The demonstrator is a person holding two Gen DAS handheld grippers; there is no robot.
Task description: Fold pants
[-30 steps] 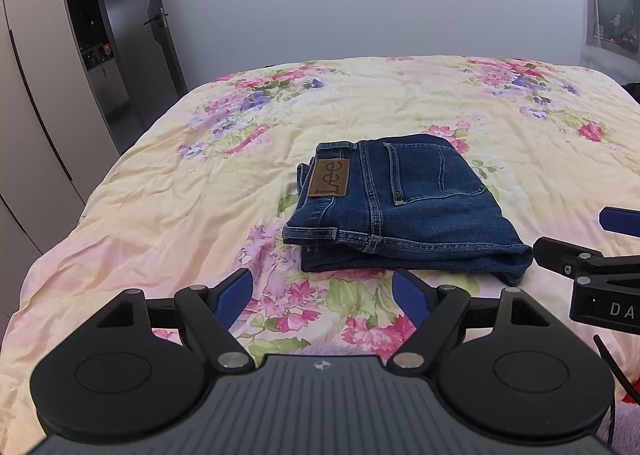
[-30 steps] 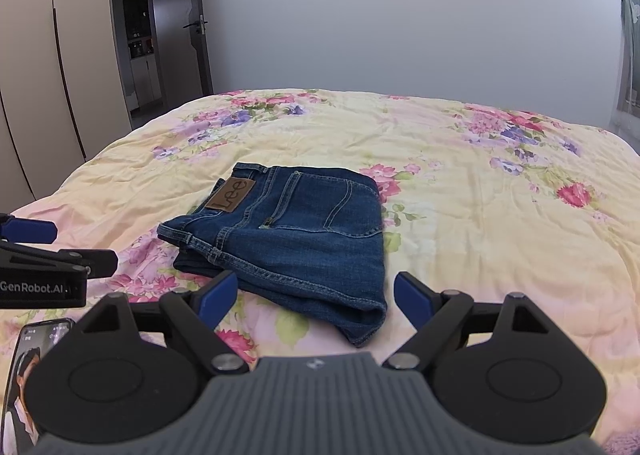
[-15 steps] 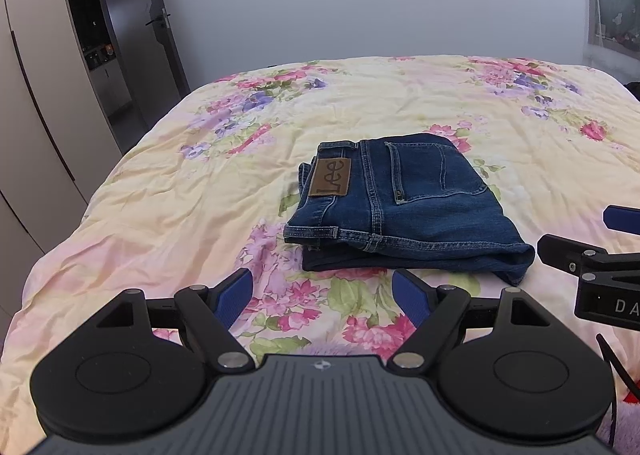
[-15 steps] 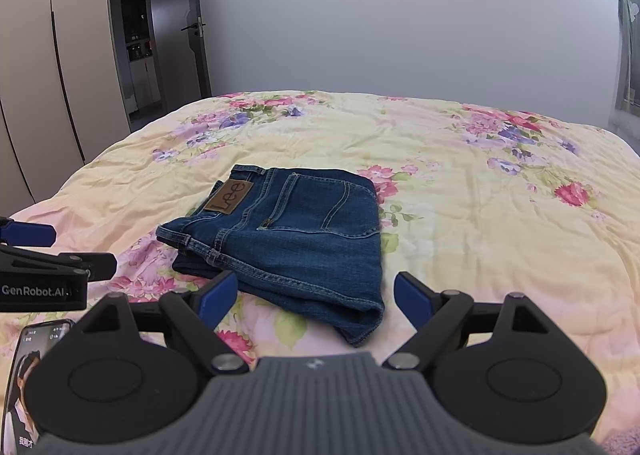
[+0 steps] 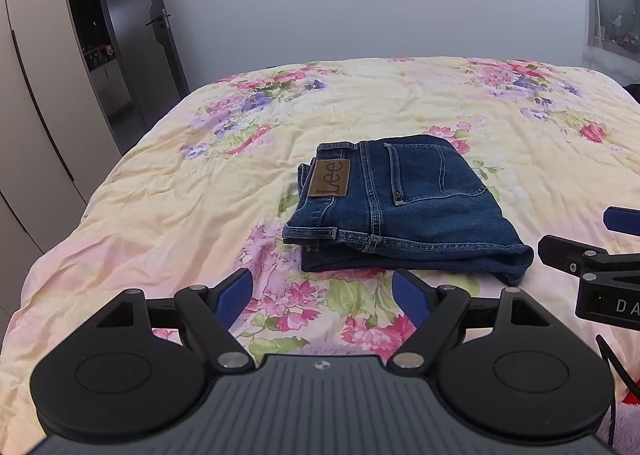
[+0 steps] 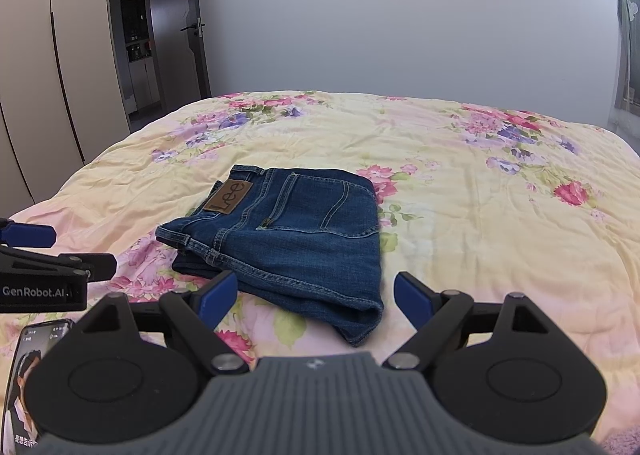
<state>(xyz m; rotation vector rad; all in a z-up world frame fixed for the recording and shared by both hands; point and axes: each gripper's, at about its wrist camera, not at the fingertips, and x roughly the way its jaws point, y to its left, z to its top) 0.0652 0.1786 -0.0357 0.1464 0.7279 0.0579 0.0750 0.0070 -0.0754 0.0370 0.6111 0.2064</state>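
Observation:
Blue denim pants [image 5: 404,207] lie folded into a compact stack in the middle of the floral bed, back pocket and brown Lee patch facing up; they also show in the right wrist view [image 6: 288,231]. My left gripper [image 5: 322,295] is open and empty, held just short of the stack's near edge. My right gripper [image 6: 310,297] is open and empty, its gap over the stack's near corner. Each gripper shows at the edge of the other's view: the right one [image 5: 592,251], the left one [image 6: 52,255].
The bed's floral quilt [image 5: 160,191] spreads wide around the pants. Wardrobe doors [image 5: 36,103] and a doorway [image 6: 136,55] stand on the left. A phone [image 6: 28,371] lies at the near left edge. A grey wall is behind the bed.
Both grippers have drifted back very slightly from the pants. The folded pants have not moved, and both grippers stay open.

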